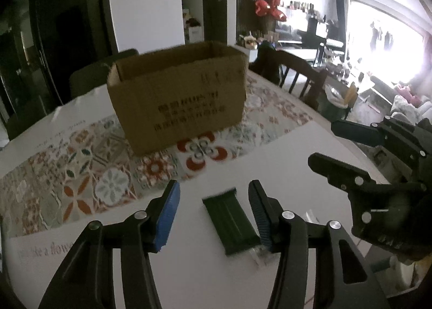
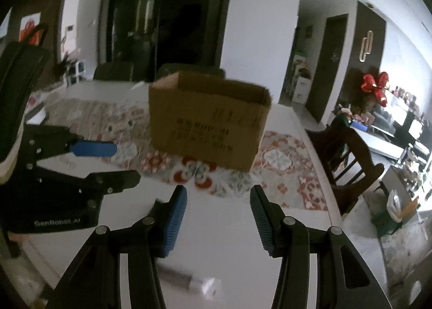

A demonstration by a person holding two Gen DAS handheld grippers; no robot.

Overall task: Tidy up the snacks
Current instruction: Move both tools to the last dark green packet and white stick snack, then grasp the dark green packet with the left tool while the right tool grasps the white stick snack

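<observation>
An open-topped cardboard box (image 1: 178,98) (image 2: 208,125) stands on the patterned runner in the middle of the table. A dark green snack packet (image 1: 229,222) lies flat on the white tabletop. My left gripper (image 1: 214,187) hovers over it, open, blue pads on either side and not pressing it. My right gripper (image 1: 324,143) appears at the right of the left wrist view, jaws apart. In the right wrist view my right gripper (image 2: 218,192) is open and holds nothing. A blurred, wrapped snack stick (image 2: 186,279) lies beneath it. My left gripper (image 2: 125,161) shows at the left.
The white table (image 1: 297,147) (image 2: 221,228) carries a floral tiled runner (image 1: 108,174) (image 2: 283,163) under the box. A dark wooden chair (image 1: 299,76) (image 2: 351,157) stands at the table's right edge. More chairs sit behind the box, with a cluttered living room beyond.
</observation>
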